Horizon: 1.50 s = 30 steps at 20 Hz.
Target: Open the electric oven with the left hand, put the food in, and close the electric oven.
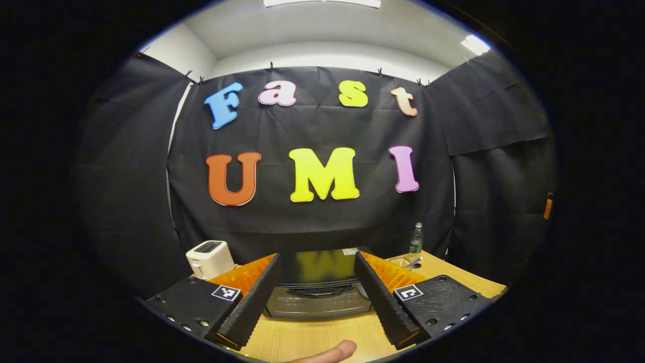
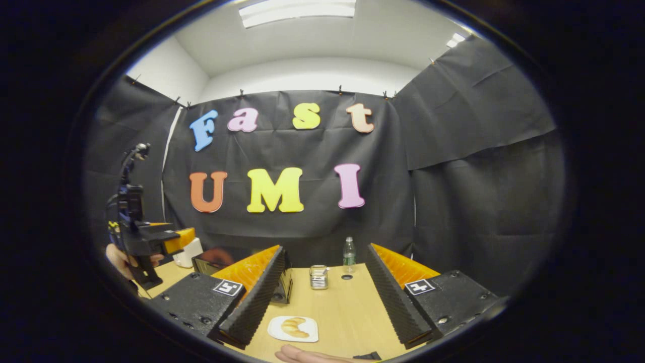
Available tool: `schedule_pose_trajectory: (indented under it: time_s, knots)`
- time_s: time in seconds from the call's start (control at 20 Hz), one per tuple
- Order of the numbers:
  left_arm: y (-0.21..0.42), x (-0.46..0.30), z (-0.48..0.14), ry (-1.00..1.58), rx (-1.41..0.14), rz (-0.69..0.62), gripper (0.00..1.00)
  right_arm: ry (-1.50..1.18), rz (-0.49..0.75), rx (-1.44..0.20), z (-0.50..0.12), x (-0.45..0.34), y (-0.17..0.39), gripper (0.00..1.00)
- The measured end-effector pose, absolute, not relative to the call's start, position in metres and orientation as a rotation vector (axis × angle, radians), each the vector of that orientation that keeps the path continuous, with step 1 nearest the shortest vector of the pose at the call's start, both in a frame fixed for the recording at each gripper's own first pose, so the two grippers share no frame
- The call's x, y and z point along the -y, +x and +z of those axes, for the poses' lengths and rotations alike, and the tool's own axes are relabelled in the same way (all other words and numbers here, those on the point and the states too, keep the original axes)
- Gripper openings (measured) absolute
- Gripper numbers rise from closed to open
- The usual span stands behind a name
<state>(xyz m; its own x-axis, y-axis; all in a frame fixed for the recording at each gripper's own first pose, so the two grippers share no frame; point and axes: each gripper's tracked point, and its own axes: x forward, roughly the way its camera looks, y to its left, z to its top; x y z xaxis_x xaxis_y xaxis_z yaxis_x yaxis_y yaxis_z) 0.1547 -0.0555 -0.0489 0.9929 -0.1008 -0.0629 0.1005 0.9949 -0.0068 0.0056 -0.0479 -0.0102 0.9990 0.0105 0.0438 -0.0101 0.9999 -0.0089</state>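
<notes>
The black electric oven (image 1: pixel 317 297) stands on the wooden table (image 1: pixel 312 338), its door closed with the handle across the front. My left gripper (image 1: pixel 317 259) hovers just in front of it, open, with the oven framed between its fingers. A small white plate with a golden pastry (image 2: pixel 293 327) lies on the table low between the fingers of my right gripper (image 2: pixel 325 251), which is open and holds nothing. Far left in the right gripper view, a hand (image 2: pixel 118 259) holds the left gripper (image 2: pixel 176 241) near the oven (image 2: pixel 211 262), which is partly hidden behind a finger.
A white toaster (image 1: pixel 209 258) sits left of the oven. A glass jar (image 2: pixel 318 277) and a plastic bottle (image 2: pixel 348 254) stand at the back of the table by the black cloth wall. A fingertip (image 1: pixel 332 352) shows at the lower edge.
</notes>
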Motion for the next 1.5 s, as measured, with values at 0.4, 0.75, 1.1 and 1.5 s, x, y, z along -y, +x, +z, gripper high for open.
schedule_pose_trajectory:
  time_s: [0.4, 0.75, 1.1, 1.5]
  knots:
    - [0.238, 0.069, -0.138, 0.029, -0.240, -0.095, 0.96, 0.019, -0.007, 0.072, -0.014, 0.079, 0.003, 0.99]
    - [0.254, 0.072, -0.190, 0.009, -0.359, -0.114, 0.96, 0.028, 0.012, 0.064, -0.032, 0.076, 0.012, 0.99]
    - [0.241, 0.074, -0.193, -0.042, -0.372, -0.150, 1.00, 0.043, 0.010, 0.052, -0.035, 0.075, 0.010, 1.00]
    - [0.185, 0.075, -0.205, 0.001, -0.288, -0.150, 1.00, 0.054, 0.020, 0.040, -0.041, 0.071, -0.005, 1.00]
